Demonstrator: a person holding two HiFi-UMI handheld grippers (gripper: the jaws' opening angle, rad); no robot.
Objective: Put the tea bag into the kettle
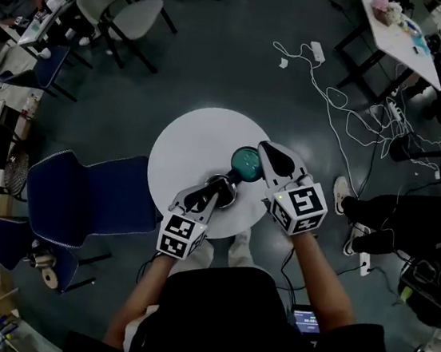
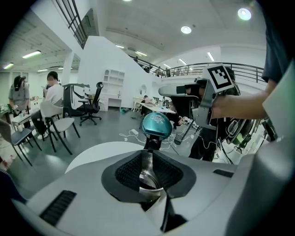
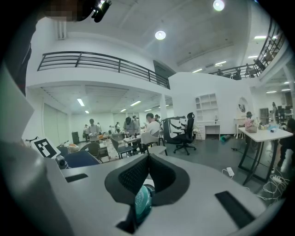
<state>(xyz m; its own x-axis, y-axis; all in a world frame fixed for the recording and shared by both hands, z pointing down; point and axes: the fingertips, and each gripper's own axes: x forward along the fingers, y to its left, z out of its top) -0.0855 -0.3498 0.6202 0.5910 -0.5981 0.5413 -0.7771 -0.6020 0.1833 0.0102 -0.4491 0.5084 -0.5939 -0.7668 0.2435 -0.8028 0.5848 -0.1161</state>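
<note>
A steel kettle (image 1: 222, 193) stands on the round white table (image 1: 192, 147), near its front right edge. My left gripper (image 1: 210, 194) is shut on a shiny steel part of the kettle (image 2: 146, 168), which shows between its black pads. The kettle's teal lid (image 1: 248, 163) stands raised at the kettle's far side. My right gripper (image 1: 265, 157) is shut on the teal lid (image 3: 143, 203), whose edge shows between that gripper's pads. From the left gripper view the lid (image 2: 156, 125) sits just ahead, with the right gripper (image 2: 180, 90) reaching to it. No tea bag shows in any view.
Blue chairs (image 1: 89, 194) stand left of the table. Loose cables (image 1: 350, 108) lie on the floor at the right, near a seated person (image 1: 408, 216). A long white table (image 1: 400, 34) is at the far right. People sit at desks (image 3: 138, 131) beyond.
</note>
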